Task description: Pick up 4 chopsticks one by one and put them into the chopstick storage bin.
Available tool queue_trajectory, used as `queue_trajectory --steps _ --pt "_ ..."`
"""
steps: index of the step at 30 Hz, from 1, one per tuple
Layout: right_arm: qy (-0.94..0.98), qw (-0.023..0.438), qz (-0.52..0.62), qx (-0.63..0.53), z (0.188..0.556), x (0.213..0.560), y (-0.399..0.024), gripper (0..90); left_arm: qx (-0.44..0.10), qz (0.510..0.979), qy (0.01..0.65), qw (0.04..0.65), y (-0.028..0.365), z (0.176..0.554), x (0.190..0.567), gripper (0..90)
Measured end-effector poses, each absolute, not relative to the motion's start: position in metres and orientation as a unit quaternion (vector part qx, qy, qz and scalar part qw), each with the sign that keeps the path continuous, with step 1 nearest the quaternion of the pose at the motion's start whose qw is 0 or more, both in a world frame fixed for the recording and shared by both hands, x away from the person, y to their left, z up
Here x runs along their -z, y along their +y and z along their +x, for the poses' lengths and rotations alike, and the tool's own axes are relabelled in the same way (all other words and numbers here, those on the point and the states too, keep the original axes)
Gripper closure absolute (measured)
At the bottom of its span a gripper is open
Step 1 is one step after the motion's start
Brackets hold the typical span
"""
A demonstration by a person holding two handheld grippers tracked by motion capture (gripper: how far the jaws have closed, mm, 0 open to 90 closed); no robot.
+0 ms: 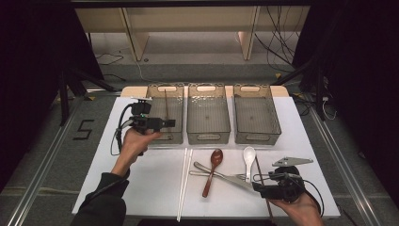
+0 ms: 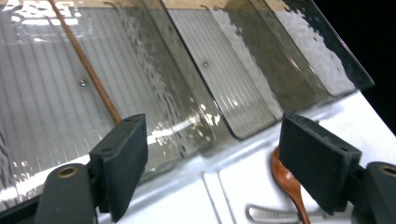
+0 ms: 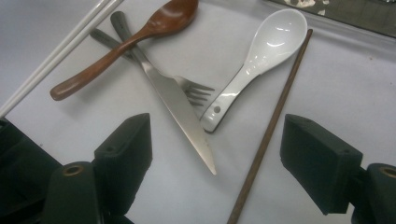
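The left gripper [image 1: 170, 123] is held over the near wall of the leftmost bin [image 1: 175, 139], jaws spread wide with nothing between them. A brown chopstick [image 1: 166, 104] is seen lying inside that bin, running toward 12 o'clock. The right gripper [image 3: 215, 158] is held low at the table's 5 o'clock corner, jaws likewise apart and empty. A second brown chopstick [image 3: 271, 128] lies on the white table [image 1: 155, 181] just ahead of it, beside a white spoon [image 3: 261, 56], a knife [image 3: 177, 102] and a wooden spoon [image 3: 121, 44].

Both grippers' jaws wide apart, nothing between.
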State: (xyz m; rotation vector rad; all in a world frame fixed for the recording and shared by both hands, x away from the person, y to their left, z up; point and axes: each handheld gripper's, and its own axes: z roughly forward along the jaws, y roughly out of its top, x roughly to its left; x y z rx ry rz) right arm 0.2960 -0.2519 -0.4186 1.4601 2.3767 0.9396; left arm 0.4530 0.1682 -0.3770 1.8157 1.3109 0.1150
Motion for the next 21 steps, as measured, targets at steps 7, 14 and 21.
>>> queue_trajectory --steps 7,14,21 --pt "0.811 0.099 0.496 -0.294 0.296 0.420 -0.250 26.7 -0.040 0.729 0.498 0.468 0.171 0.421 0.389 21.9" --pt "0.818 0.099 0.499 -0.268 0.295 0.424 -0.250 26.8 -0.044 0.734 0.465 0.493 0.176 0.401 0.397 19.7" --pt "0.831 0.094 0.497 -0.229 0.294 0.432 -0.247 29.4 -0.049 0.744 0.439 0.500 0.175 0.387 0.407 18.3"
